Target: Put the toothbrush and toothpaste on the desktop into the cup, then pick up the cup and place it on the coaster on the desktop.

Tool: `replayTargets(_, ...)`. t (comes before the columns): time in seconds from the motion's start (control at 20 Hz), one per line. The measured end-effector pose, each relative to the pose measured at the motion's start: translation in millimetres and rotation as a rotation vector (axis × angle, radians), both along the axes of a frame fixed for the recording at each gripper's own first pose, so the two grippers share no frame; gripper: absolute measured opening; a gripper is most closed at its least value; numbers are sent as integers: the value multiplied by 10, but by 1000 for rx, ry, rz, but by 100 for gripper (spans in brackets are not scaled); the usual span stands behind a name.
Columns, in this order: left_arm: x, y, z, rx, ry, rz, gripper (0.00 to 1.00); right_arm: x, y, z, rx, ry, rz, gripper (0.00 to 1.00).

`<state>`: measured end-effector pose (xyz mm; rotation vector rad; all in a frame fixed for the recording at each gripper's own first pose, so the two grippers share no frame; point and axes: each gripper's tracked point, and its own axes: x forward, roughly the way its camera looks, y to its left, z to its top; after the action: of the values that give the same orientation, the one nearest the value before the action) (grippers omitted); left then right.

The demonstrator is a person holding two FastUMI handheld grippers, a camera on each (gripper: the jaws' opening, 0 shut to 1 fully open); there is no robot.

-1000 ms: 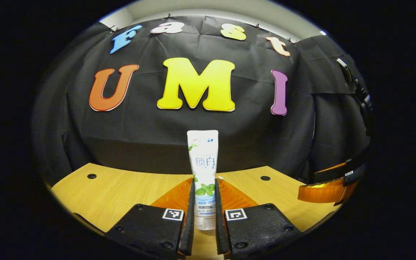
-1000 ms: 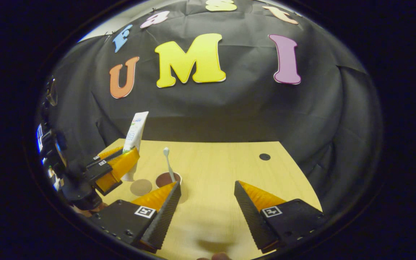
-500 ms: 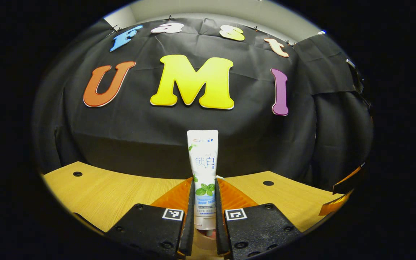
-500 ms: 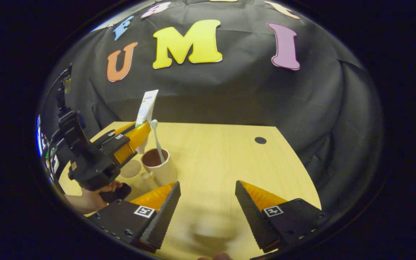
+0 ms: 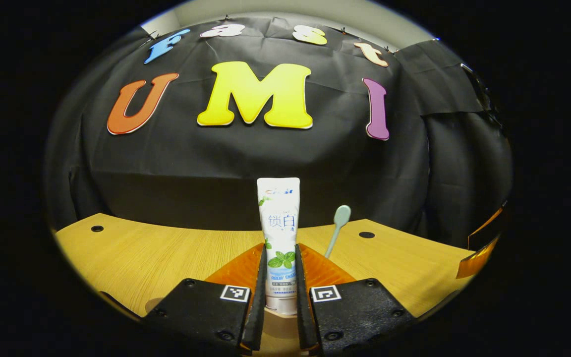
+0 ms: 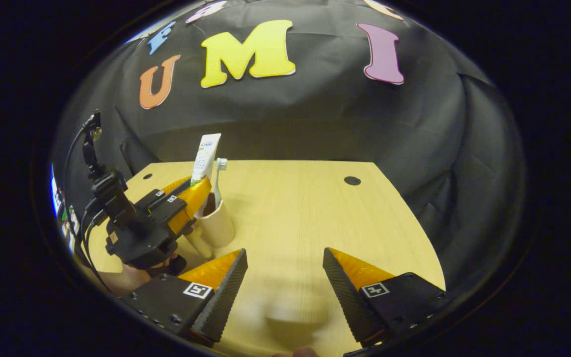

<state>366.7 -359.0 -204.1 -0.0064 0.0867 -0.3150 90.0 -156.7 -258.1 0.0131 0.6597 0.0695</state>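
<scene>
My left gripper (image 5: 280, 250) is shut on a white toothpaste tube (image 5: 278, 208), held upright with its flat end up. The tube's lower end sits at the mouth of the beige cup (image 5: 280, 314), whose rim shows between my fingers. In the right gripper view the left gripper (image 6: 200, 187) holds the tube (image 6: 206, 157) over the cup (image 6: 217, 228). A toothbrush (image 6: 220, 174) stands in the cup, head up, and its head (image 5: 341, 216) rises just right of the tube. My right gripper (image 6: 285, 262) hangs open above the table, right of the cup, with nothing between its fingers.
The wooden table (image 6: 305, 208) has small dark holes (image 6: 351, 180) near its back corners. Black cloth walls close it in behind and on both sides. A hand (image 6: 132, 277) holds the left gripper at the table's near left. The right gripper's finger (image 5: 479, 248) shows at the far right.
The left gripper has carried the toothpaste right, over the cup, and lowered it to the mouth. The toothbrush has come into the left gripper view. The right gripper stays open.
</scene>
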Motion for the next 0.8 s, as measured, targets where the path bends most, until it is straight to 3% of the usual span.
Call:
replayTargets(0.45, -65, 33, -87, -17, -6, 23, 36, 23, 117, -66, 14, 1, 0, 92)
replayTargets(0.6, -88, 20, -82, -8, 0, 19, 51, 34, 115, -78, 21, -4, -9, 92)
replayTargets(0.8, -122, 30, -39, -8, -5, 17, 57, 42, 104, -85, 28, -2, -22, 93)
